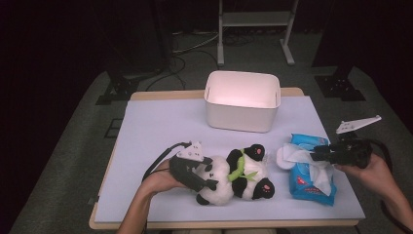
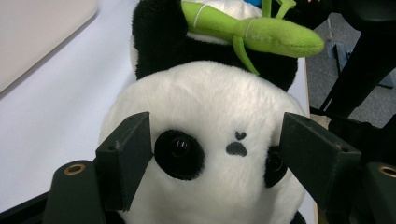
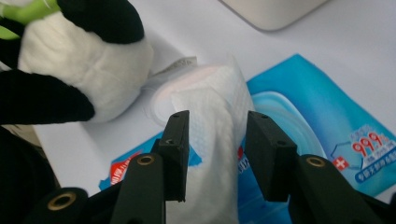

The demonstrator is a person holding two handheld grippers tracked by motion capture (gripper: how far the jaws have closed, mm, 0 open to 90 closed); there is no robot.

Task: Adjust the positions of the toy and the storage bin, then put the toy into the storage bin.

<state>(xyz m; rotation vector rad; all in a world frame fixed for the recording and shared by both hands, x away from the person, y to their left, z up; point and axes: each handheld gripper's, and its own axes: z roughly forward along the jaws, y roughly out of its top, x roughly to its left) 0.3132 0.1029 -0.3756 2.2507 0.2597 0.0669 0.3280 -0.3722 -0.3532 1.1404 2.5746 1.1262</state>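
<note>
A black-and-white panda plush [image 1: 246, 170] lies on its back near the table's front, with a green bamboo sprig [image 2: 261, 35] across its chest. My left gripper [image 1: 210, 173] is shut on the panda's head [image 2: 210, 93], a pad pressed in beside each eye. To the panda's right lies a blue pack of wet wipes [image 1: 307, 187] with a white wipe [image 3: 215, 93] drawn out of it. My right gripper [image 1: 316, 153] is open, and the wipe hangs loose between its jaws in the right gripper view [image 3: 217, 116].
A white plastic bin [image 1: 241, 119] stands at the back centre of the lilac-covered table [image 1: 160, 126]. The pack's round white lid [image 1: 282, 158] is flipped open toward the panda's feet. Behind the table a metal stand [image 1: 255, 19] sits on dark floor.
</note>
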